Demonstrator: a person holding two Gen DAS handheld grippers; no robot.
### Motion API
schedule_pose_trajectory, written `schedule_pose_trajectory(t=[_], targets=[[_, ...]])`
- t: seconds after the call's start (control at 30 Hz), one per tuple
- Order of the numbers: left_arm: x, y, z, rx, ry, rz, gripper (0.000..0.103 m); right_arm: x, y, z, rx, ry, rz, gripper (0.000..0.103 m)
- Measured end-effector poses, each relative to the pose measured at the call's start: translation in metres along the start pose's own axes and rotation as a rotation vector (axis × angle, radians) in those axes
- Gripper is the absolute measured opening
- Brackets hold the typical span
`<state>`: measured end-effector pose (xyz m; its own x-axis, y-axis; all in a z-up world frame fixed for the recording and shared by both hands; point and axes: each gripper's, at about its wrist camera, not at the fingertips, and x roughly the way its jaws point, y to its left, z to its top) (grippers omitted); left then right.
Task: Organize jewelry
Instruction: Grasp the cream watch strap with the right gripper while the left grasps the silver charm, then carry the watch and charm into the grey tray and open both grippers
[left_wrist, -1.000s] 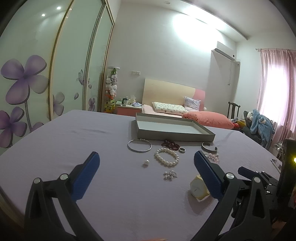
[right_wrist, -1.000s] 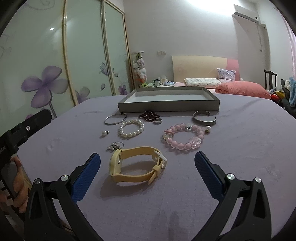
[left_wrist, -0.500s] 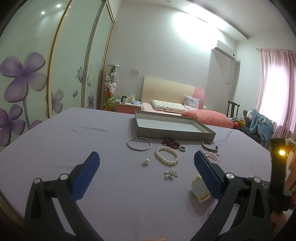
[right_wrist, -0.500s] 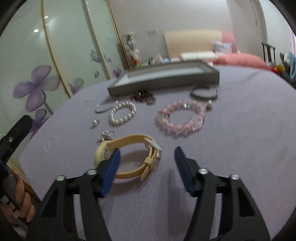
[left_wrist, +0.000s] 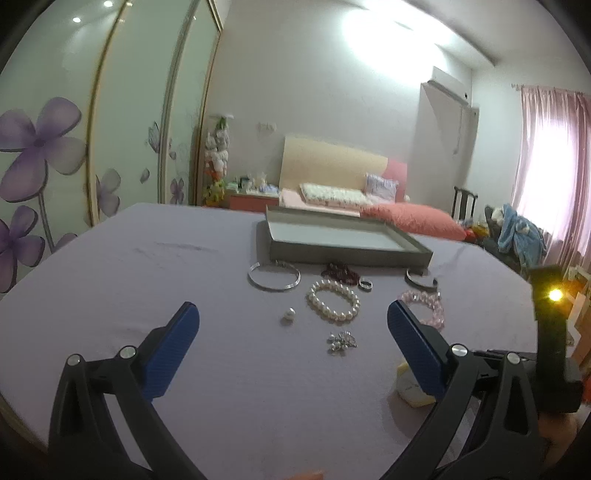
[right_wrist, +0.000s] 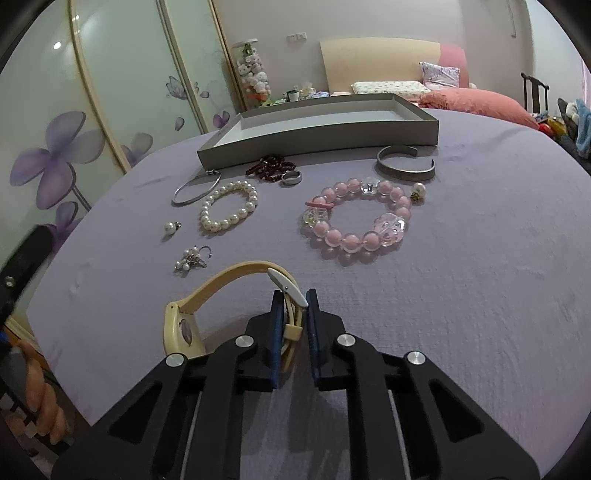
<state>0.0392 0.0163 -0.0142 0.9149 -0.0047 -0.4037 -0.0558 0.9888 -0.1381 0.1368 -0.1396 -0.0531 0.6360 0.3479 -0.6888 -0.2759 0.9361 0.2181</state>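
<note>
Several pieces lie between the cream watch (right_wrist: 207, 310) and the grey tray (right_wrist: 321, 129) on the purple-covered bench (right_wrist: 461, 277): pink bead bracelet (right_wrist: 356, 218), pearl bracelet (right_wrist: 229, 210), silver cuff (right_wrist: 405, 168), thin bangle (right_wrist: 195, 188), ring (right_wrist: 291, 177), dark beads (right_wrist: 269, 168), earrings (right_wrist: 192, 258). The right gripper (right_wrist: 293, 325) has its jaws clamped on the watch strap near the bench's front edge. The left gripper (left_wrist: 291, 343) hovers with jaws wide apart and empty, its right finger hiding most of the watch.

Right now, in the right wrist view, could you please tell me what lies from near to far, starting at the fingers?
Right gripper shut on the cream watch → pink bead bracelet → silver ring → grey tray.
</note>
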Motion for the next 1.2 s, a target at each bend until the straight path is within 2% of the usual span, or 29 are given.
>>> schedule_pose_trajectory(t=[0.23, 0.33, 0.47, 0.57, 0.63, 0.67, 0.93, 1.07, 1.2], targets=[[0.043, -0.020, -0.001, 0.069, 0.197, -0.023, 0.098, -0.016, -0.035, 0.007, 0.104, -0.059, -0.036, 0.012], [0.063, -0.029, -0.003, 0.084, 0.292, -0.040, 0.086, -0.021, -0.048, 0.009, 0.129, -0.074, -0.053, 0.012], [0.084, -0.040, -0.006, 0.110, 0.366, -0.038, 0.082, -0.023, -0.060, 0.008, 0.158, -0.080, -0.051, 0.012], [0.095, -0.046, -0.008, 0.108, 0.418, -0.046, 0.071, -0.022, -0.065, 0.008, 0.172, -0.078, -0.039, 0.012], [0.104, -0.049, -0.011, 0.099, 0.451, -0.055, 0.059, -0.021, -0.067, 0.008, 0.175, -0.077, -0.033, 0.012], [0.107, -0.050, -0.012, 0.096, 0.460, -0.050, 0.059, -0.021, -0.067, 0.008, 0.177, -0.076, -0.030, 0.012], [0.117, -0.059, -0.009, 0.099, 0.463, -0.039, 0.030, -0.020, -0.071, 0.007, 0.190, -0.071, -0.015, 0.012], [0.118, -0.063, -0.010, 0.119, 0.457, -0.023, 0.028, -0.020, -0.071, 0.007, 0.190, -0.068, -0.014, 0.012], [0.121, -0.067, -0.009, 0.122, 0.458, -0.020, 0.036, -0.020, -0.070, 0.006, 0.188, -0.066, -0.011, 0.012]])
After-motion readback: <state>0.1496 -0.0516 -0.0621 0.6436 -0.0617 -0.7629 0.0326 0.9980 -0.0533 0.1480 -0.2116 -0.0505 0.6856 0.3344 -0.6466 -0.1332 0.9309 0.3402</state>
